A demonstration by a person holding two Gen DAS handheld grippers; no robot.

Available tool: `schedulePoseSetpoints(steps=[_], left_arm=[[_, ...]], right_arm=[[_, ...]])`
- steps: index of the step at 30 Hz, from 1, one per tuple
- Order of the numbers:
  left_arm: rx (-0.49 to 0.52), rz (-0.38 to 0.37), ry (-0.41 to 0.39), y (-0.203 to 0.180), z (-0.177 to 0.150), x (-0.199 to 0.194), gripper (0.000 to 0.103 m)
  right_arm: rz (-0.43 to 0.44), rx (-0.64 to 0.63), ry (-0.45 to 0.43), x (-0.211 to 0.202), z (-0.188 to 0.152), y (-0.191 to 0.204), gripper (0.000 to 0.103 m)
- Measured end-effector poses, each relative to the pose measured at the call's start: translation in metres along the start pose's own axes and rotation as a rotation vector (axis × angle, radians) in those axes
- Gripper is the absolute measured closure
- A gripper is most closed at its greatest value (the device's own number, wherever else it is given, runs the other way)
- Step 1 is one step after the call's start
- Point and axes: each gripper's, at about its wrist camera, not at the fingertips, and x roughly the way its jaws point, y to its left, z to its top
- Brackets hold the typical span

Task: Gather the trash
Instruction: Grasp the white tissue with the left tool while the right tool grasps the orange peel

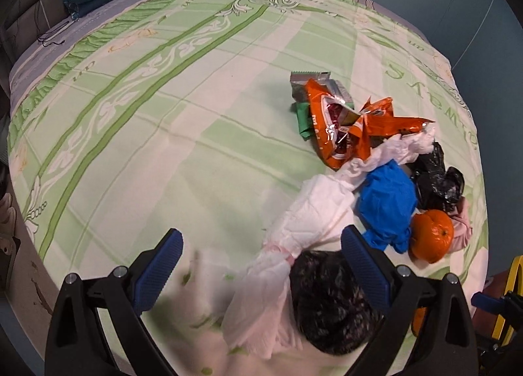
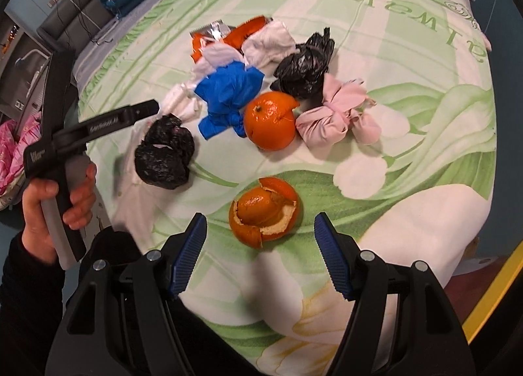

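Scene: a bed under a pale green floral bedsheet (image 2: 408, 59) carries the trash in one loose pile.
Left hand-held gripper (image 1: 261, 265): spread — nothing pinched; a crumpled black plastic bag (image 1: 330, 304) and a white tissue wad (image 1: 307, 212) lie between its fingers.
Right hand-held gripper (image 2: 261, 245): spread, empty, poised just short of the split-open orange mandarin peel (image 2: 264, 212).
Rest of pile: blue crumpled plastic (image 2: 228, 95), whole-looking orange mandarin (image 2: 271, 124), pink knotted cloth (image 2: 336, 114), second black bag (image 2: 304, 65), orange snack wrapper (image 1: 343, 127).
Doing it well: likely each gripper should straddle its target squarely, then close gently — peel crushes, bags slip.
Writing: "always" on the sheet; wrapper lettering unreadable.
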Motion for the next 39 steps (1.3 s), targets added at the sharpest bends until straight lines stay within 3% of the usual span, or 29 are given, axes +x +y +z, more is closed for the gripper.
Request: schedulePoseSetpoints(steps=[5, 15, 25, 28, 39], left_arm=[[0.003, -0.024, 0.026, -0.003, 0.004, 0.020, 0.010], [0.026, -0.065, 0.042, -0.006, 0.005, 0.037, 0.032], [0.057, -0.103, 0.045, -0.009, 0.002, 0.034, 0.080], [0.046, -0.119, 0.048, -0.006, 0.000, 0.032, 0.084], [0.014, -0.115, 0.007, 0.009, -0.007, 0.008, 0.086]], right_arm=[[-0.020, -0.018, 0.027, 0.015, 0.003, 0.006, 0.038], [-0.062, -0.044, 0.068, 0.041, 0.010, 0.014, 0.040], [-0.090, -0.042, 0.096, 0.061, 0.011, 0.014, 0.050], [-0.085, -0.031, 0.086, 0.059, 0.010, 0.014, 0.054], [-0.088, -0.043, 0.049, 0.047, 0.000, 0.012, 0.064]])
